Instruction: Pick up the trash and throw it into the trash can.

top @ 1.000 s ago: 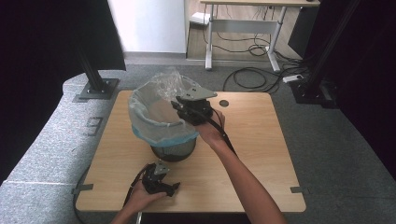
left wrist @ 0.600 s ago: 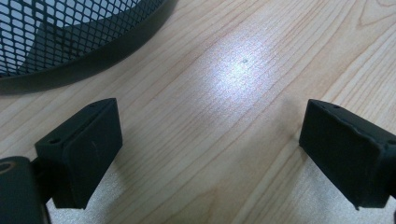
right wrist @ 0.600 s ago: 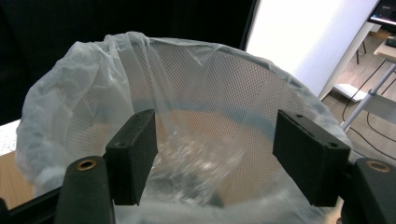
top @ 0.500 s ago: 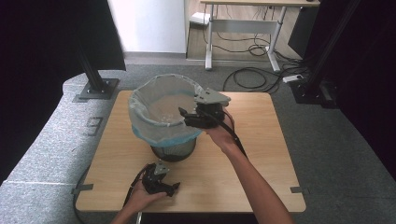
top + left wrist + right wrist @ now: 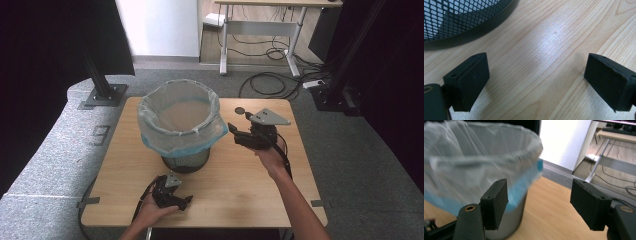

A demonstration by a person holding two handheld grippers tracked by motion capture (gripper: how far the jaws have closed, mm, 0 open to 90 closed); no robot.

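Standing on the surface [image 5: 125, 170] a little toward 11 o'clock of its middle: the mesh bin [image 5: 186, 161], with the bag [image 5: 180, 122] in it and folded over its rim. At 3 o'clock of the bin, just beside the bag's overhang: the right tool [image 5: 235, 134]. At 6 o'clock of the bin, near the surface's front edge: the left tool [image 5: 184, 201]. Beyond the surface at 12 o'clock: a desk [image 5: 265, 15] on the floor.

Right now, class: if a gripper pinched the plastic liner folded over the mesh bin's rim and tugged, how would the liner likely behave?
The liner looks thin and see-through, so it would probably crumple rather than hold shape. It merely drapes over the mesh bin, so a tug might peel it off the rim. It looks very light.
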